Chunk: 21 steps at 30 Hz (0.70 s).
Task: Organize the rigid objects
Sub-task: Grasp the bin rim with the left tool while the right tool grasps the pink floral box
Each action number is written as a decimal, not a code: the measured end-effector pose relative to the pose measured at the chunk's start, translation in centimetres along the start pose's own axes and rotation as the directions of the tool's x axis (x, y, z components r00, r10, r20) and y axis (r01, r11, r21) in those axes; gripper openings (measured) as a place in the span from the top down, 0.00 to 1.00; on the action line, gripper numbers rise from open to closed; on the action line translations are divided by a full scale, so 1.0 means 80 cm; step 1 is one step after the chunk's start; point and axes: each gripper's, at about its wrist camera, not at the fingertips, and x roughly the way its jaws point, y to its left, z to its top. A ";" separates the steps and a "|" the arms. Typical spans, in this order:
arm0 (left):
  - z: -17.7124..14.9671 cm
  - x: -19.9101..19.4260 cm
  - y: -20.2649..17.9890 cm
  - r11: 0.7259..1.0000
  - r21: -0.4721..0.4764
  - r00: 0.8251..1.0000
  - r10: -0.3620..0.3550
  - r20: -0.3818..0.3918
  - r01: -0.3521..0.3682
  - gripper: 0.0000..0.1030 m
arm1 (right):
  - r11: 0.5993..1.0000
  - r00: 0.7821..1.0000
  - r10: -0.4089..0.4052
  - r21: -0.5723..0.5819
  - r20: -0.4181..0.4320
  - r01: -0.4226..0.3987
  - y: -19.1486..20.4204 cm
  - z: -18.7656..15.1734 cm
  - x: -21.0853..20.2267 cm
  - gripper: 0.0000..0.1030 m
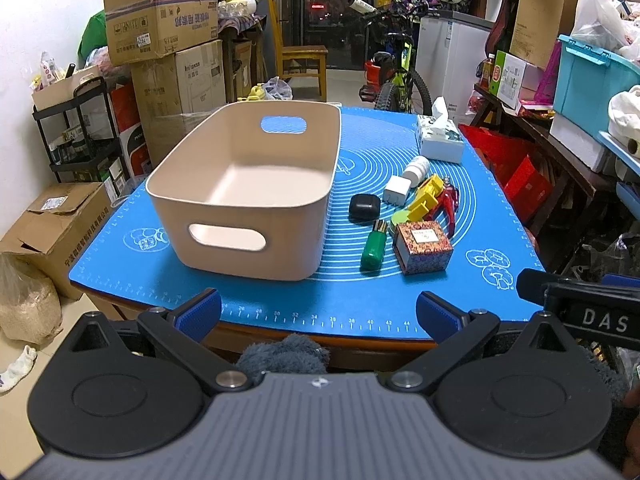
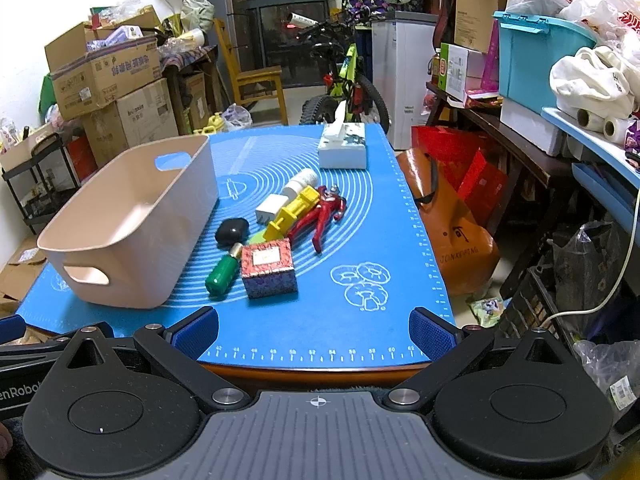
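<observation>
Hovering at the near edge of the table, both tools were spread wide and held nothing; the left gripper [image 1: 318, 312] faced the beige bin [image 1: 244, 196], which stood empty on the blue mat [image 1: 360, 300], while the right gripper [image 2: 314, 332] looked straight up the mat at the loose pile; that pile lay just right of the bin and ahead of the right tool, so the right hand seemed the nearer one for a first pick.

Nearest to it sat the patterned box [image 2: 269, 268], one only; touching its left side lay one green bottle [image 2: 222, 274], its long axis running away from the tongs and leaning toward the far right, gold cap at the far end; beyond these were one black case [image 2: 232, 230], one white charger [image 2: 271, 208], one white pill bottle [image 2: 300, 182], one yellow toy [image 2: 292, 212], and one red figure [image 2: 326, 214], its length also pointing away; a light green piece peeked out beneath the yellow toy, too hidden to name; one tissue box [image 2: 343, 148] stood well apart at the far end.
</observation>
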 end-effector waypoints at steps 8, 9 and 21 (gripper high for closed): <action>0.035 0.001 0.043 0.999 -0.048 1.000 0.015 0.021 -0.014 0.00 | 1.000 0.999 0.013 -0.017 0.039 -0.012 0.009 0.025 -0.005 0.02; 0.043 0.001 0.049 0.998 -0.055 0.999 0.021 0.027 -0.020 0.00 | 1.000 0.999 0.018 -0.015 0.042 -0.018 0.010 0.029 -0.005 0.02; 0.122 0.037 0.115 0.993 -0.091 0.993 0.083 0.087 -0.075 0.00 | 0.999 0.999 0.045 -0.008 0.029 -0.045 0.027 0.095 0.052 0.02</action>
